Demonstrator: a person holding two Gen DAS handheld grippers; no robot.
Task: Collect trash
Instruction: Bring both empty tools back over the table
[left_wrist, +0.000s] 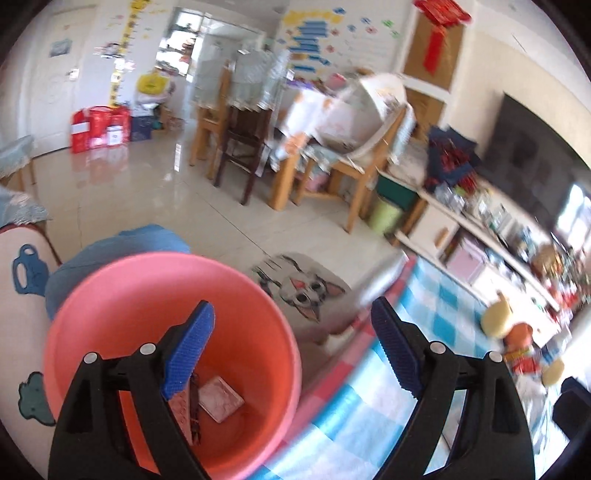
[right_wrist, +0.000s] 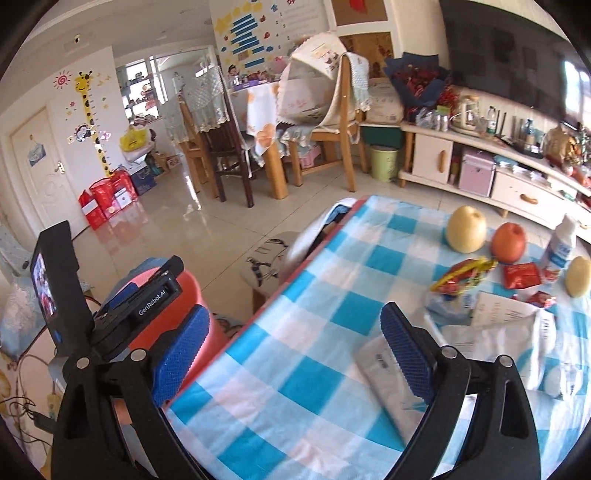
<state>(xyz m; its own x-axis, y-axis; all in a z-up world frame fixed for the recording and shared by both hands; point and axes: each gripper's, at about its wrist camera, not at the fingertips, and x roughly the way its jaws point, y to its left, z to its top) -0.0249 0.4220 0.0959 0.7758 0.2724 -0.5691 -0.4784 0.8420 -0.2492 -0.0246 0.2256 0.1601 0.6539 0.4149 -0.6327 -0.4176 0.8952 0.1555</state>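
A pink bin stands beside the checked table; a flat pale packet and a dark wrapper lie at its bottom. My left gripper is open and empty, above the bin's rim and the table edge. My right gripper is open and empty over the blue checked tablecloth. White plastic wrappers lie under its right finger. Red snack wrappers and a red packet lie further right. The left gripper's body shows over the bin in the right wrist view.
A pear, an apple, a white bottle and another pear stand on the table's far side. A cat-print stool sits beyond the bin. Chairs, a dining table and a TV cabinet lie further off.
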